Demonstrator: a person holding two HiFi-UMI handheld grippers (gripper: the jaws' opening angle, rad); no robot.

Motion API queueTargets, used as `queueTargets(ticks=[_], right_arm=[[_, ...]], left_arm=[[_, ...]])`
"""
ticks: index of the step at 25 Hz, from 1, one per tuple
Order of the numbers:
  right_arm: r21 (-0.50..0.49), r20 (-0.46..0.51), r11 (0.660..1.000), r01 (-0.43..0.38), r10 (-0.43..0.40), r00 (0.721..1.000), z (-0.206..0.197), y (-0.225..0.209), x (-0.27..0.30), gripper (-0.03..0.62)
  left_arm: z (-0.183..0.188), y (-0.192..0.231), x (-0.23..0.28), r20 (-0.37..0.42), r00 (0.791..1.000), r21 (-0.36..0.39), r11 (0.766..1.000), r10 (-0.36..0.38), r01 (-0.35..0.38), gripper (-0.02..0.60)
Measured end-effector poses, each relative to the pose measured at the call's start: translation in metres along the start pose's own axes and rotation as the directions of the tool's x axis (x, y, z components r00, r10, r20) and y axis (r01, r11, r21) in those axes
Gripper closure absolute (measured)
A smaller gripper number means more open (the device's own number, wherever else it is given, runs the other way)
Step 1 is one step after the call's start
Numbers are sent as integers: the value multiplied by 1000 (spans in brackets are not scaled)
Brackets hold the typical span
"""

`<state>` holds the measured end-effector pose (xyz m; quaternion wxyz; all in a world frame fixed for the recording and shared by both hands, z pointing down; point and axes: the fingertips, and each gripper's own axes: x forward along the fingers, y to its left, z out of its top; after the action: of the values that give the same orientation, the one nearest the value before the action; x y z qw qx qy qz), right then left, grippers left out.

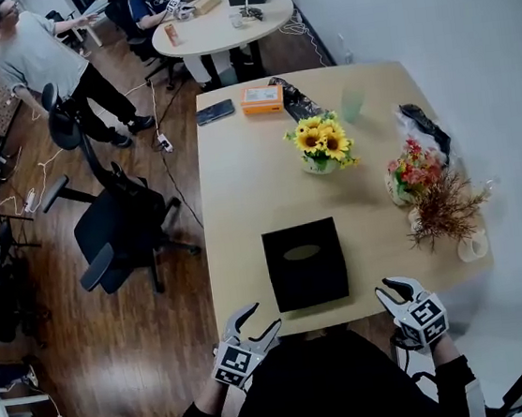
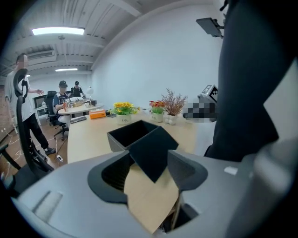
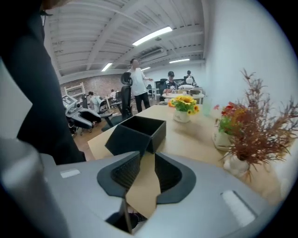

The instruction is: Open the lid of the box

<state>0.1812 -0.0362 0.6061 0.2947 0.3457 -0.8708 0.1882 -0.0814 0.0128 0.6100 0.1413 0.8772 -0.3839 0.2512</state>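
Observation:
A black square box (image 1: 306, 263) stands on the wooden table (image 1: 241, 196) near its front edge, with a pale oval at the middle of its top. In the left gripper view the box (image 2: 132, 132) sits just past the jaws, and its top reads as a dark hollow. It looks the same in the right gripper view (image 3: 139, 130). My left gripper (image 1: 256, 321) hangs off the table's front edge at the box's near left corner, open and empty (image 2: 148, 160). The right gripper (image 1: 394, 288) is to the right of the box at the front edge, also open and empty (image 3: 147, 160).
Sunflowers in a pot (image 1: 321, 143), red flowers (image 1: 413, 175) and a dried plant in a white vase (image 1: 451, 217) line the table's right side. An orange box (image 1: 262, 99), a phone (image 1: 215, 112) and a green cup (image 1: 353, 105) lie at the far end. An office chair (image 1: 117, 230) stands left.

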Motion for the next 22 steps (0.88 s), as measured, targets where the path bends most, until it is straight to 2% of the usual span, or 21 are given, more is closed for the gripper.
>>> queueTargets(ticks=[3, 7, 9, 12, 15, 17, 19, 22], right_arm=[[79, 109, 993, 87, -95, 990, 29, -30, -15, 510], [104, 291, 990, 97, -124, 949, 96, -29, -26, 521], [94, 377, 993, 71, -101, 920, 130, -14, -30, 536], [54, 501, 998, 33, -56, 864, 178, 14, -38, 566], [-10, 630, 1000, 17, -7, 776, 229, 43, -53, 593], [-60, 686, 998, 30, 20, 727, 253, 60, -63, 594], [-103, 713, 993, 64, 29, 700, 265, 72, -71, 594], [-106, 719, 990, 94, 11, 695, 264, 77, -71, 594]], left_arm=[[8, 24, -10, 21, 997, -62, 995, 74, -73, 341], [60, 52, -22, 162, 973, -166, 976, 166, -139, 341], [98, 55, -26, 248, 950, -174, 974, 188, -147, 343], [154, 47, -35, 369, 909, -138, 979, 193, -152, 351], [205, 34, -44, 489, 854, -134, 982, 179, -129, 358], [229, 24, -51, 540, 826, -123, 986, 161, -112, 364], [246, 16, -59, 576, 802, -117, 987, 158, -110, 371], [253, 11, -63, 596, 784, -137, 984, 173, -113, 392]])
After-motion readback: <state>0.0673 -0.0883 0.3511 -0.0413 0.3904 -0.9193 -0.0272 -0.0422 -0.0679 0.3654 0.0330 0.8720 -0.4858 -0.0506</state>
